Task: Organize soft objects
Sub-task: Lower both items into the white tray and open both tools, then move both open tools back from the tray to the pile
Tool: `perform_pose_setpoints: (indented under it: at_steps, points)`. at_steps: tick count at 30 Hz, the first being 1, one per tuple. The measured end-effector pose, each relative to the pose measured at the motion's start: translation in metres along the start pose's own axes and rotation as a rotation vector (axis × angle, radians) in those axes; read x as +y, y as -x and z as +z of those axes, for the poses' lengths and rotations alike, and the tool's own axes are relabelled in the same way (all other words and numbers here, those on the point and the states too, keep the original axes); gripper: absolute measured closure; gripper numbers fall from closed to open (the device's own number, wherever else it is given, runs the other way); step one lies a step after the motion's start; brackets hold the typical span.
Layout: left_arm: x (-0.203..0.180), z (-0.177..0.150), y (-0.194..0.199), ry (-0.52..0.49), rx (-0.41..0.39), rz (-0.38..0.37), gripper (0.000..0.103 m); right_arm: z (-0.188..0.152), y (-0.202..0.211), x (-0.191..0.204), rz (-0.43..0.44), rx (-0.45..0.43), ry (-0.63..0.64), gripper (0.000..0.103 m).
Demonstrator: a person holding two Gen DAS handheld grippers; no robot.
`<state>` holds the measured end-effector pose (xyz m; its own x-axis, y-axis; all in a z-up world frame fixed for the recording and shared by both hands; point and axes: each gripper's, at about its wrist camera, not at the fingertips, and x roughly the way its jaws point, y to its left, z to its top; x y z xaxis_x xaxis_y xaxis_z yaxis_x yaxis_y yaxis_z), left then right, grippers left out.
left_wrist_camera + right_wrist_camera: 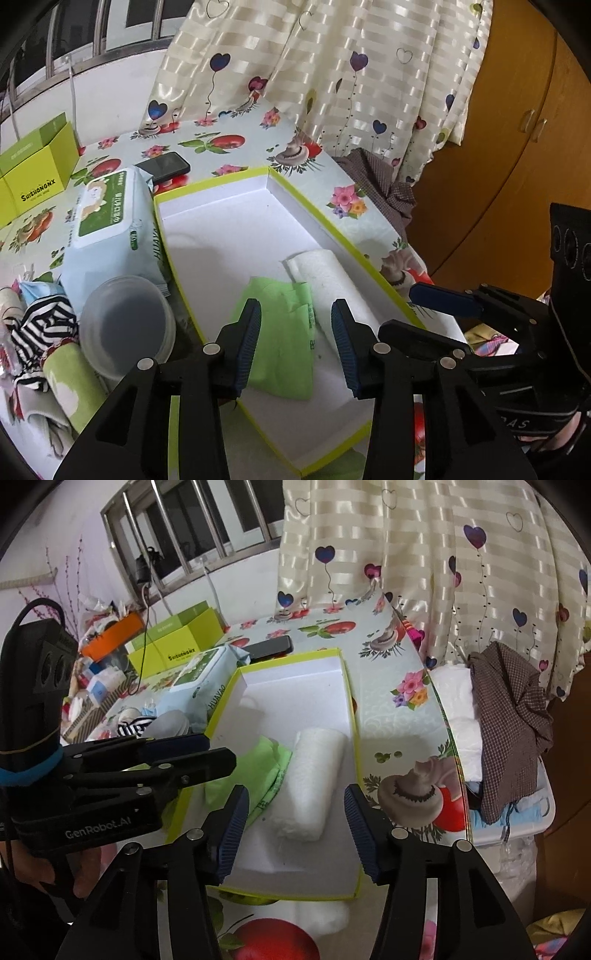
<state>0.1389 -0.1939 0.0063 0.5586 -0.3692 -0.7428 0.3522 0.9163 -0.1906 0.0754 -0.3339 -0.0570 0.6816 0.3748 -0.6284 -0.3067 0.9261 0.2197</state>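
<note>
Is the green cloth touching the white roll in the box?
Touching. Right wrist view: green cloth presses against the white roll, no gap between them.

"SHISHANGNX" in yellow letters on the dark band of the lime-green carton. "HUAYAO" on the outer wall of the white-lined box. "GenRobot.AI" on the left gripper's body. Chinese print on the wet-wipes pack, not legible.
</note>
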Motion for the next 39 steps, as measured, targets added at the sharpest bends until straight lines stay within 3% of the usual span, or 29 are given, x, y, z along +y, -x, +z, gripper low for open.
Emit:
perform_pose_setpoints:
  at_steps: [15,39]
  points:
    - [0.018,-0.015,0.074,0.02,-0.13,0.056,0.062,0.007,0.026,0.051,0.018,-0.058,0.086,0.047]
    - [0.09,-0.063,0.131,0.152,-0.187,0.208,0.062,0.008,0.013,0.15,0.095,-0.027,0.243,0.047]
